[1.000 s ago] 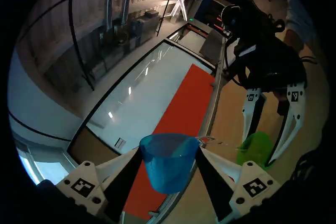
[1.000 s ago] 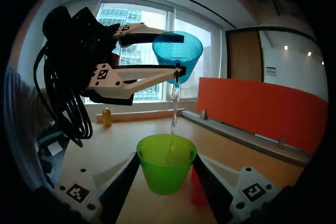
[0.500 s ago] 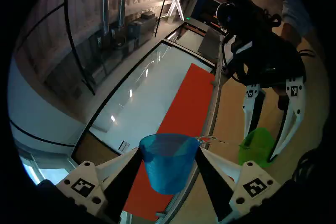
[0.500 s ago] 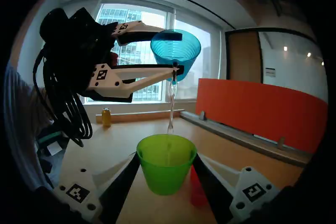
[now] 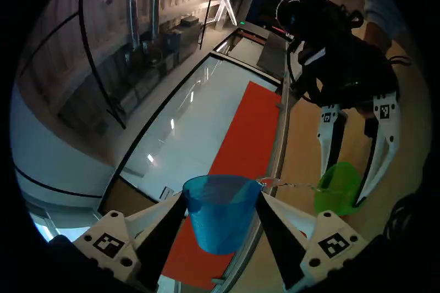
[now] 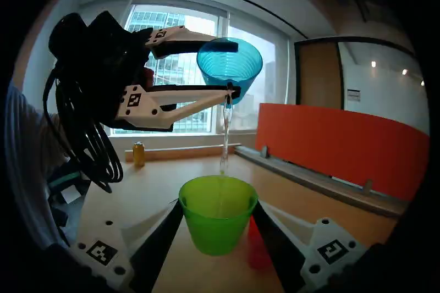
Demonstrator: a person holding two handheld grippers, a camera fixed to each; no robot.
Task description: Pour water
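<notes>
You had a light wooden counter in front of you, reaching back to the window. A small yellow can stood upright at its far edge, just beside a low wooden strip that ran along the foot of the window. A grey rail lay along the counter's right side, with an orange panel standing up behind it. Nearer to you a red thing sat on the wood, mostly hidden behind the green cup. At the left edge lay some teal and white clutter, too blurred to make out.
</notes>
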